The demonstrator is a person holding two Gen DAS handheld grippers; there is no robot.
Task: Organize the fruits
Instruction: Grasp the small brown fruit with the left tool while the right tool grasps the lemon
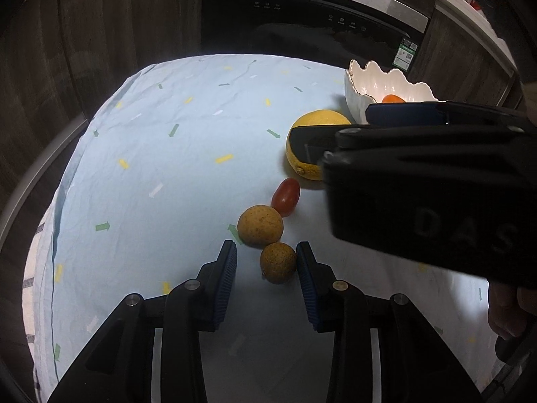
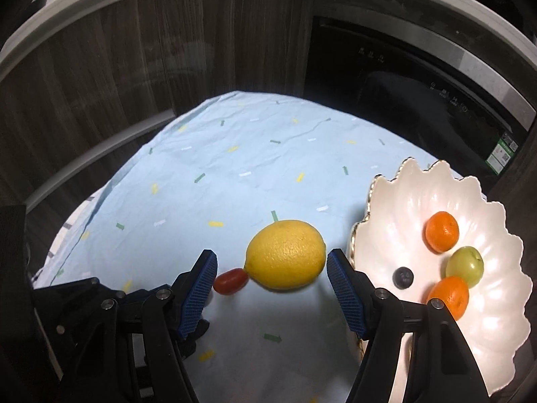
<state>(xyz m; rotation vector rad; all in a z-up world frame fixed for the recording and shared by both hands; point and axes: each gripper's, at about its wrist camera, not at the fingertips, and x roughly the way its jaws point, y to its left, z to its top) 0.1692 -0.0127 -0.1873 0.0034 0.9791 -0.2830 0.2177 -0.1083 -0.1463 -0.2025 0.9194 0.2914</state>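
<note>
My left gripper (image 1: pixel 266 262) is open, its fingers on either side of a small brown longan (image 1: pixel 278 262) on the blue cloth. A second longan (image 1: pixel 260 225) and a red cherry tomato (image 1: pixel 285 196) lie just beyond it. My right gripper (image 2: pixel 272 268) is open around a yellow lemon (image 2: pixel 286 259), not touching it; the tomato (image 2: pixel 231 280) lies by its left finger. The lemon (image 1: pixel 312 124) also shows in the left wrist view, partly behind the right gripper body. The white scalloped bowl (image 2: pixel 396 221) holds two oranges (image 2: pixel 442 231), a green fruit (image 2: pixel 465 266) and a blueberry (image 2: pixel 403 277).
A light blue cloth (image 1: pixel 174 168) with small arrow prints covers the table. A dark built-in appliance (image 1: pixel 312 23) and wood-panel cabinets stand behind the table. The bowl (image 1: pixel 369 84) sits at the table's right side.
</note>
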